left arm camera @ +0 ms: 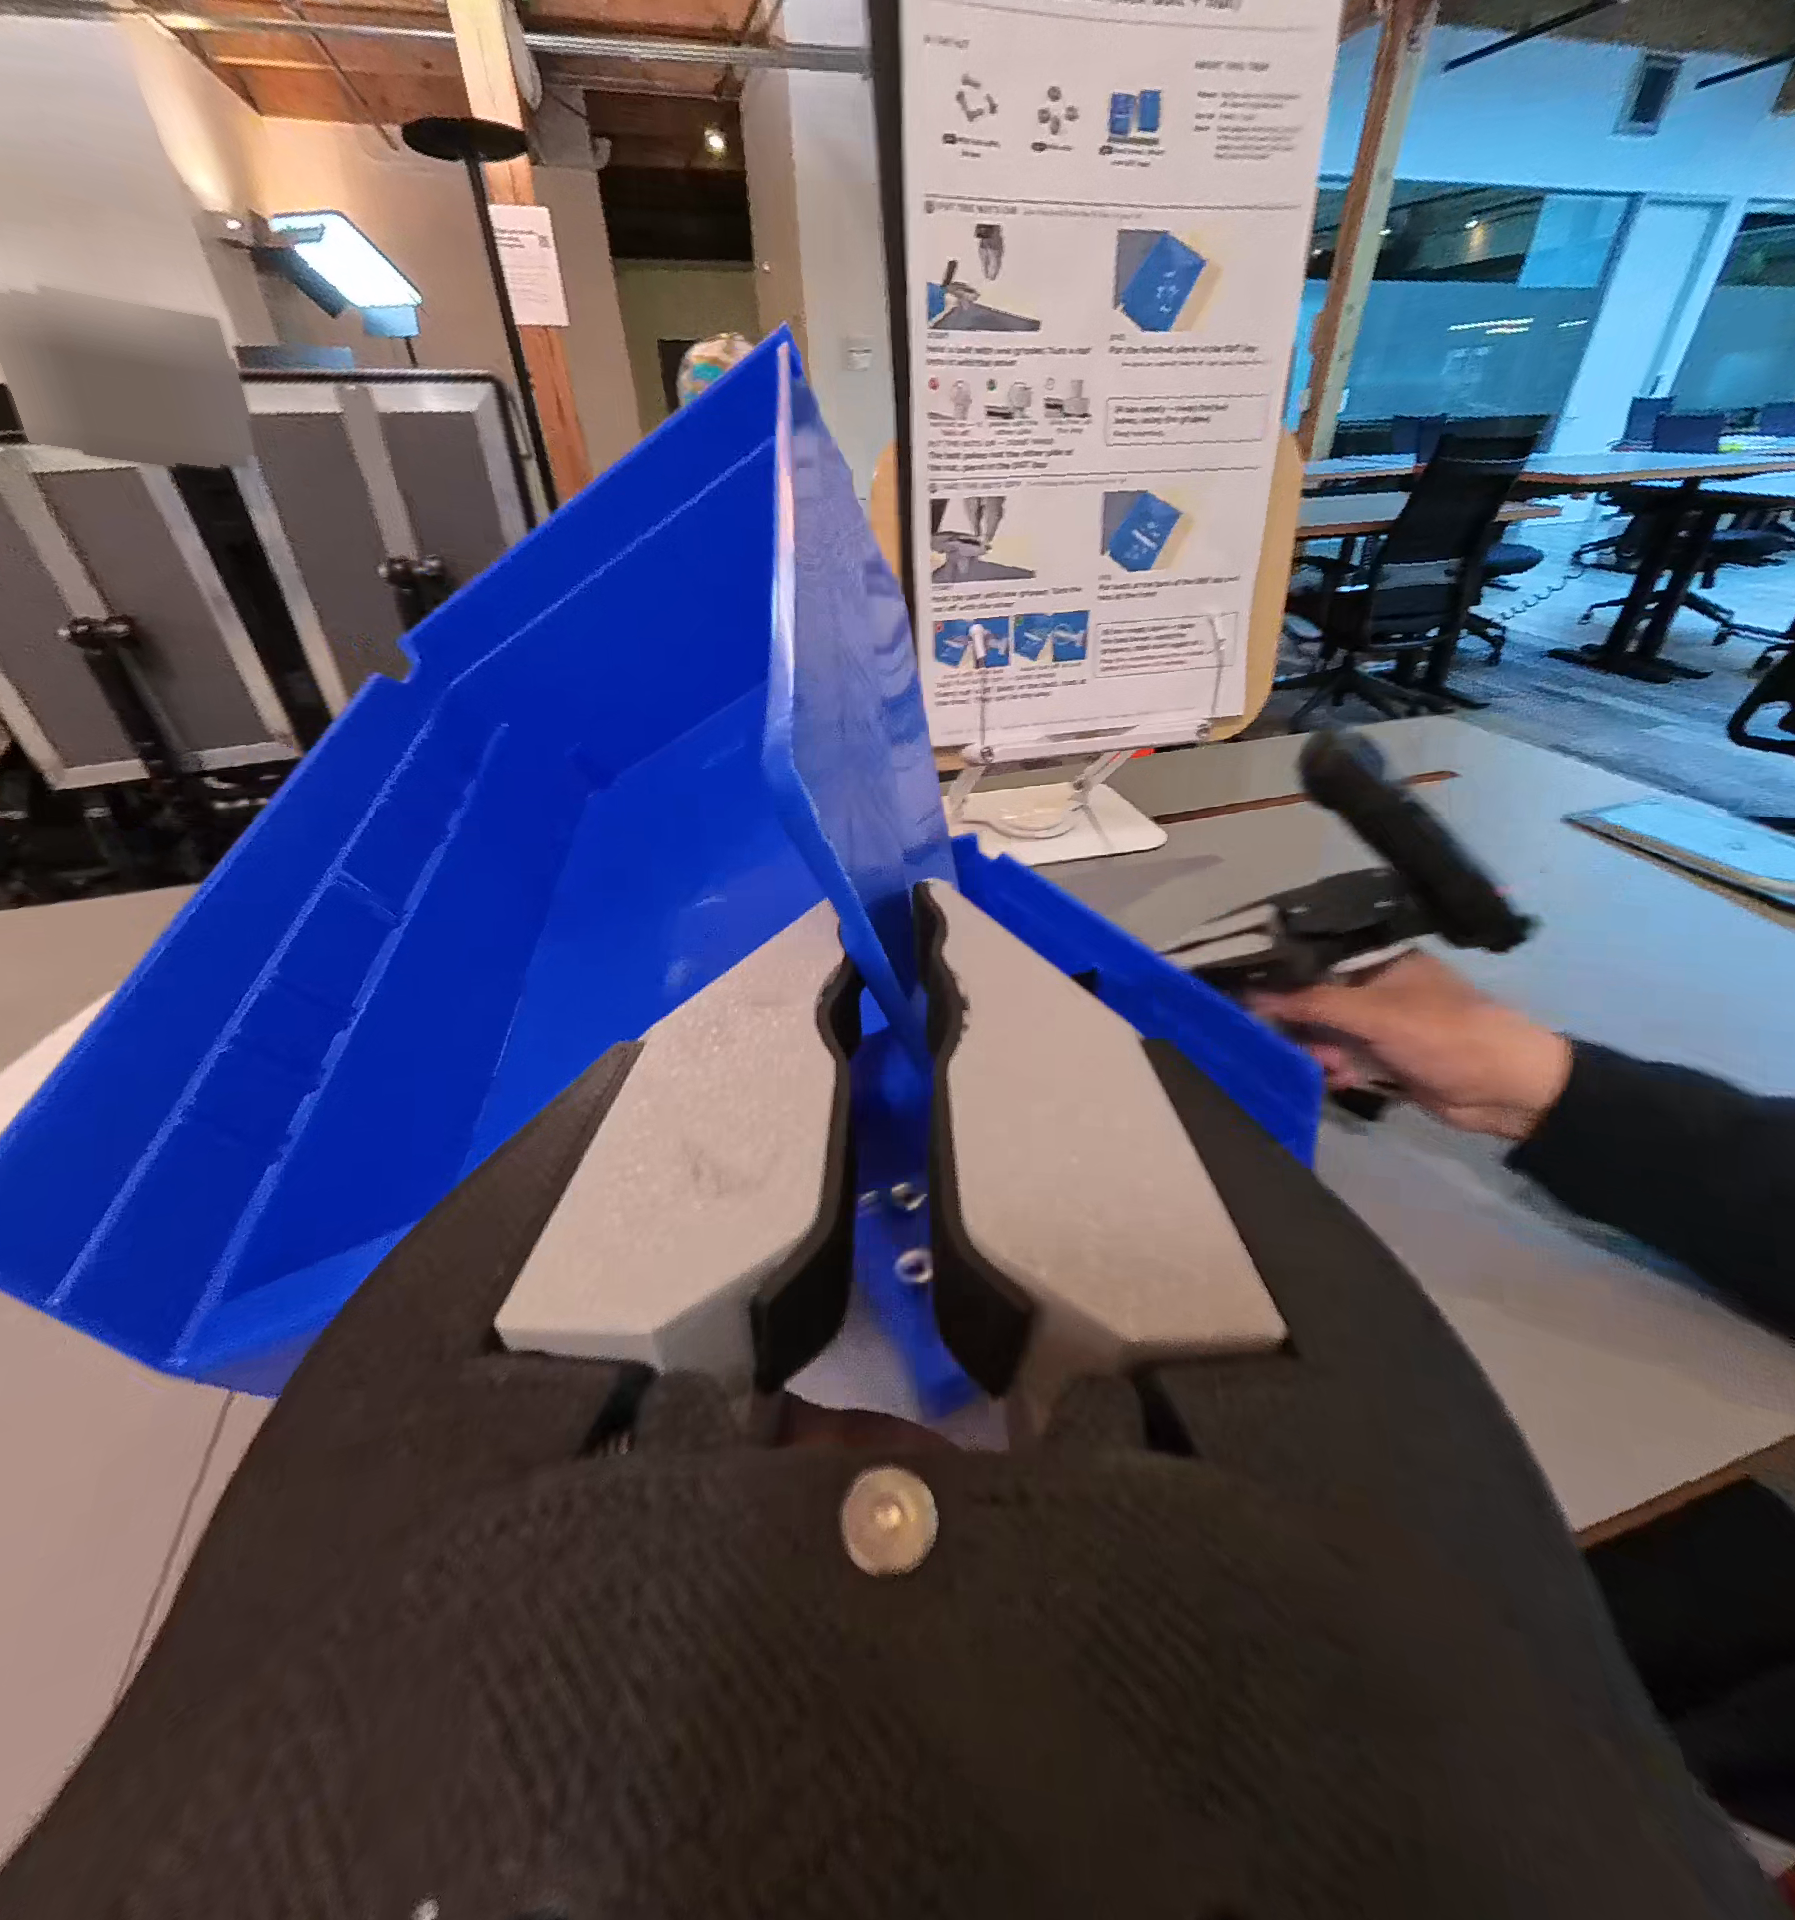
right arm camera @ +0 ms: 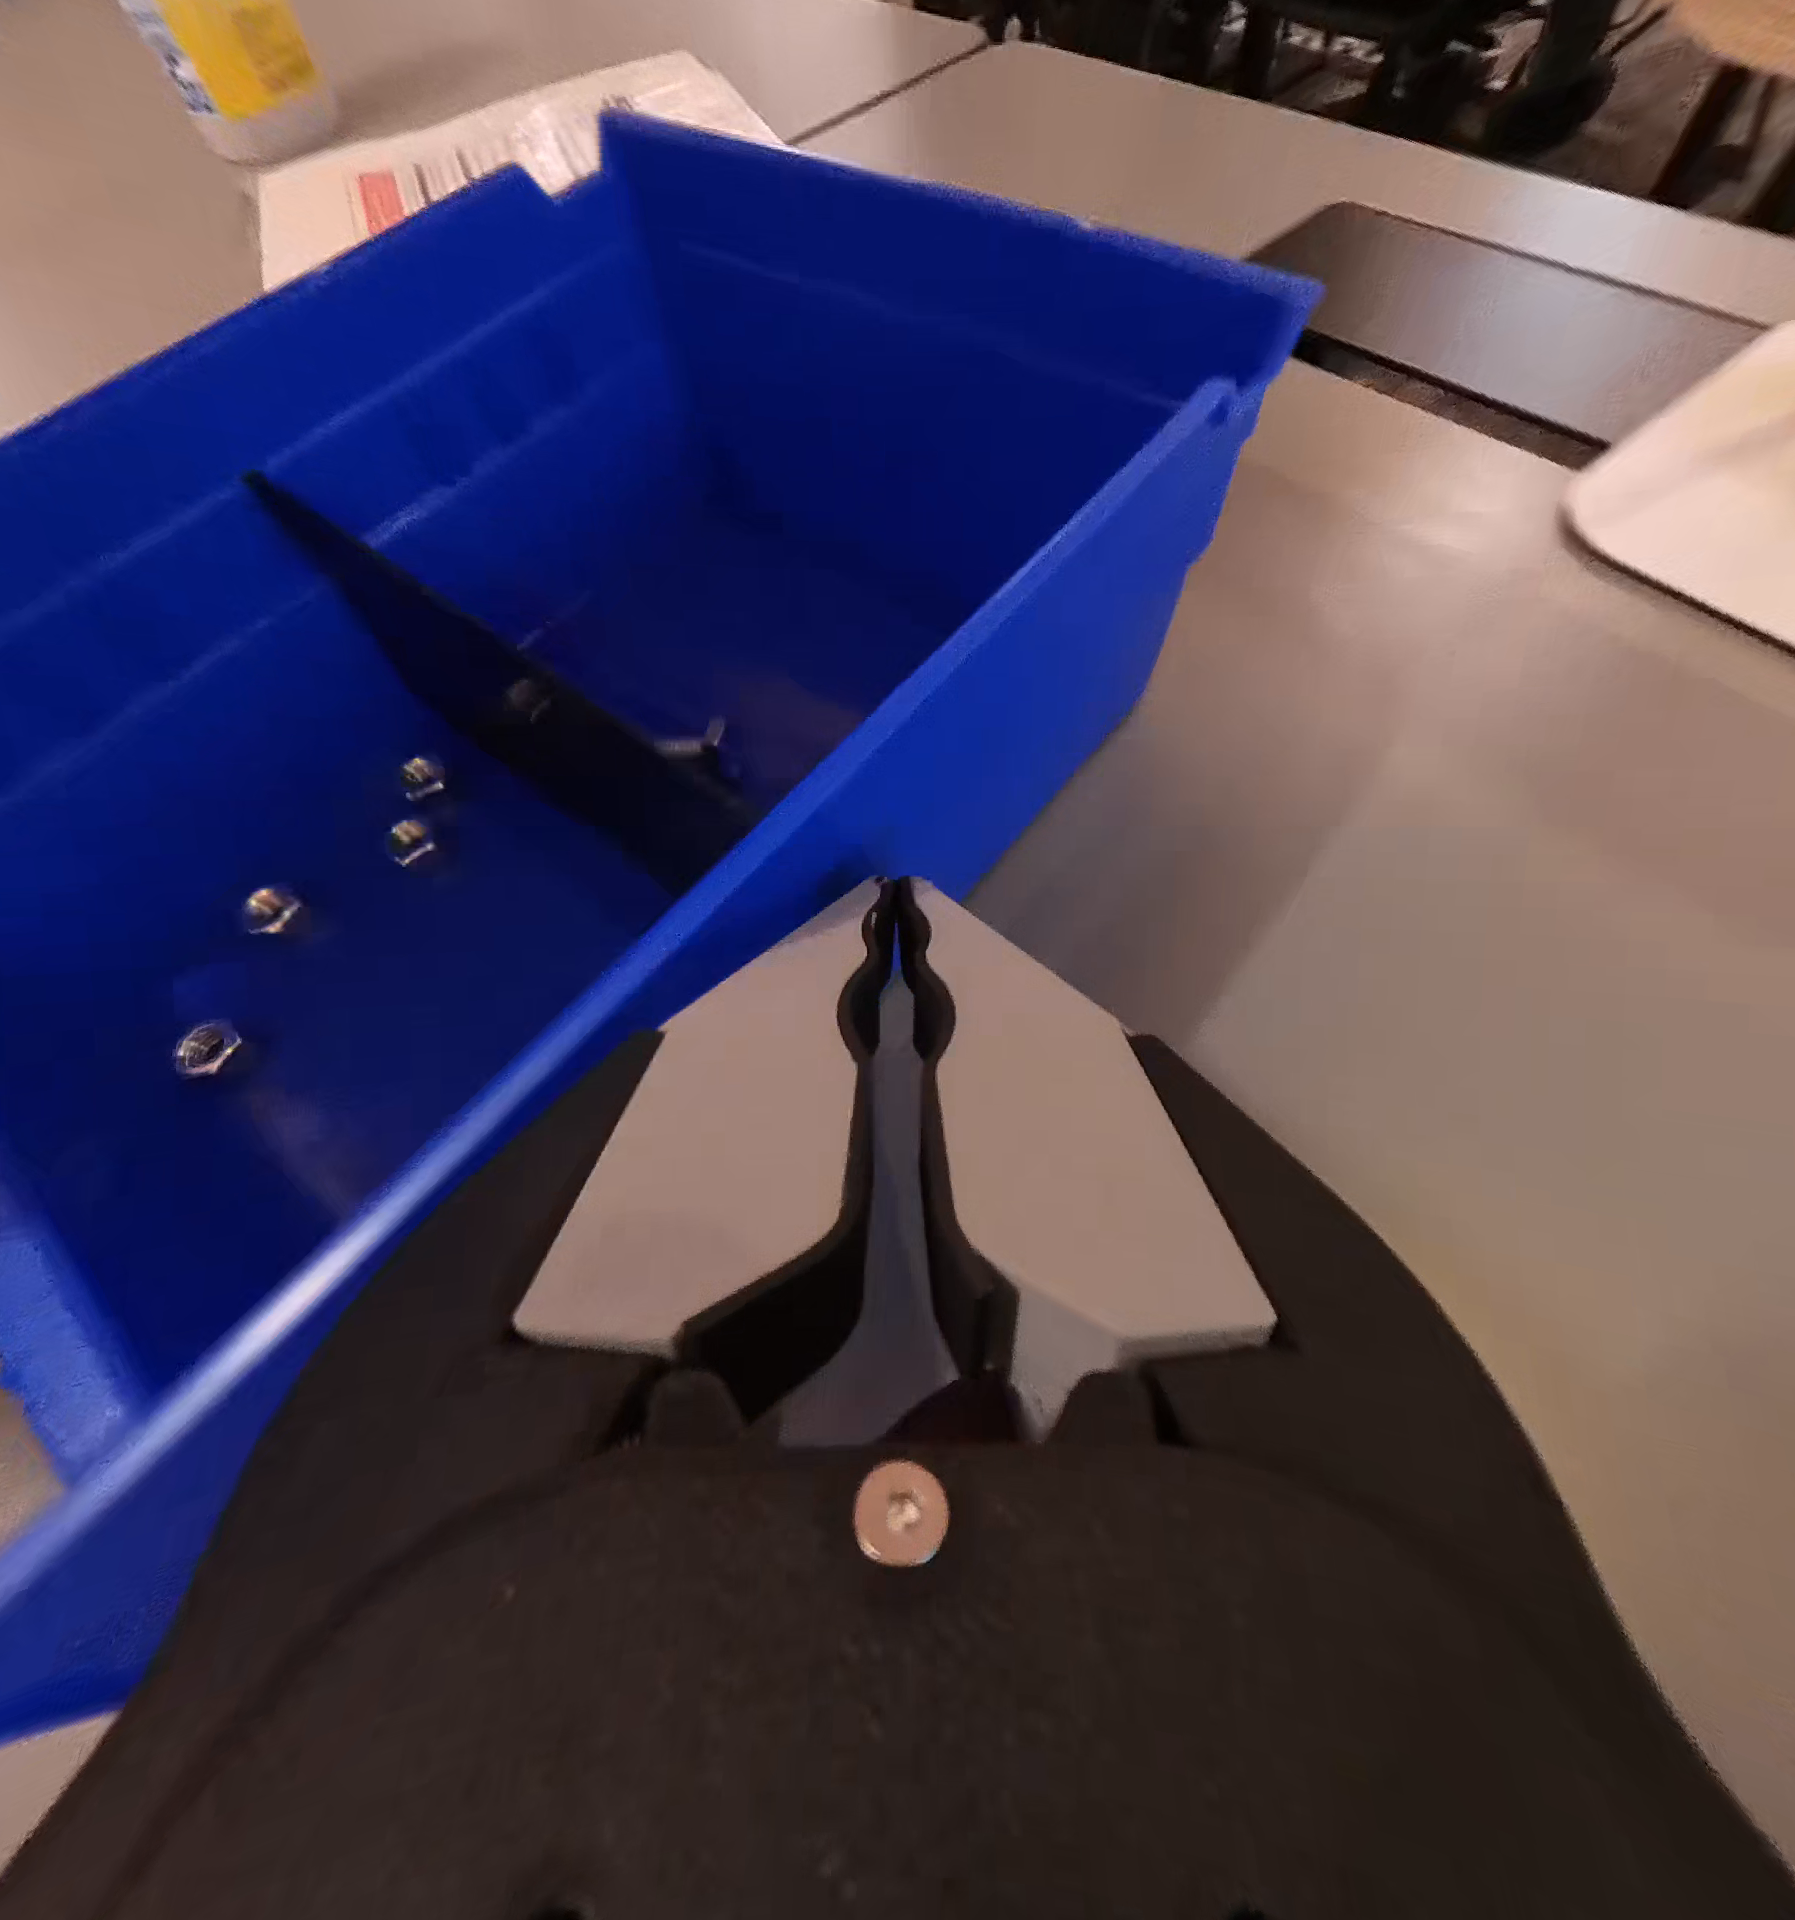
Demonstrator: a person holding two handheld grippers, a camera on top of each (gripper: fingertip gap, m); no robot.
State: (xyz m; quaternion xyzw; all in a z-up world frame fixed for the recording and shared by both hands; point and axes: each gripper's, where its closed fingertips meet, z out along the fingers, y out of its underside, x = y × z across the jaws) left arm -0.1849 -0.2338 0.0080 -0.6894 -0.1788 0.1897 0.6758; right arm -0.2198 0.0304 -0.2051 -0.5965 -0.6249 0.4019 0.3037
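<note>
The left gripper [left arm camera: 919, 956] pinches the blue bin's [left arm camera: 373, 1039] thin wall, tilting it off the tabletop [left arm camera: 1651, 997]. Only the right view shows the nuts [right arm camera: 269, 911] inside; the right gripper [right arm camera: 895, 904] is closed, empty, beside the bin.

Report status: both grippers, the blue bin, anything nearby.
Left gripper shut on blue bin wall, bin tilted. Right gripper shut, empty, beside bin. Hex nuts loose inside; black divider slotted across.
</note>
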